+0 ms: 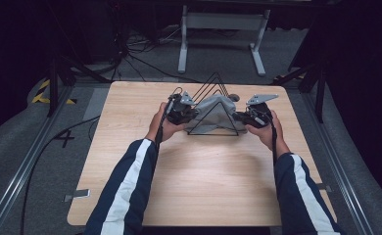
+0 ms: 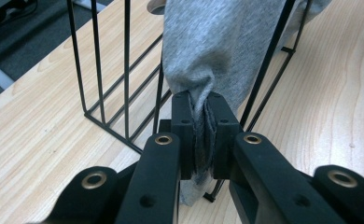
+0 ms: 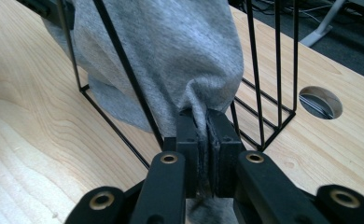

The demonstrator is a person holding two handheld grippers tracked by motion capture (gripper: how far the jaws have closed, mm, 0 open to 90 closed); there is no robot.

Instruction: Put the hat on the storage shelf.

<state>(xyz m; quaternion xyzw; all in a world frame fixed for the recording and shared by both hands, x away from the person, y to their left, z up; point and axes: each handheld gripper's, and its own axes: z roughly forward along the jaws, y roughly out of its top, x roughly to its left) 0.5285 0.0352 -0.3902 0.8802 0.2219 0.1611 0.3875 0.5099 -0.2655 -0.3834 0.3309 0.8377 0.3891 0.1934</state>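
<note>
A grey cloth (image 1: 213, 113) is draped over a black wire rack (image 1: 213, 105) of triangular frames, standing at the far middle of the wooden table (image 1: 199, 181). My left gripper (image 1: 181, 110) is at the rack's left side, shut on the cloth's left edge. In the left gripper view the cloth (image 2: 217, 51) bunches into the pinched jaws of the left gripper (image 2: 201, 135), with the rack's wires (image 2: 98, 65) just beyond. My right gripper (image 1: 252, 116) is at the rack's right side, shut on the opposite edge. In the right gripper view the cloth (image 3: 171, 60) is pinched in the right gripper (image 3: 205, 154) beside the wire rack (image 3: 264, 70).
A round cable hole (image 3: 321, 101) is cut in the table beyond the rack. Behind the table stand the white legs of a desk frame (image 1: 221, 34), and loose cables (image 1: 145, 54) lie on the grey floor. Metal rails (image 1: 27, 161) run along both sides.
</note>
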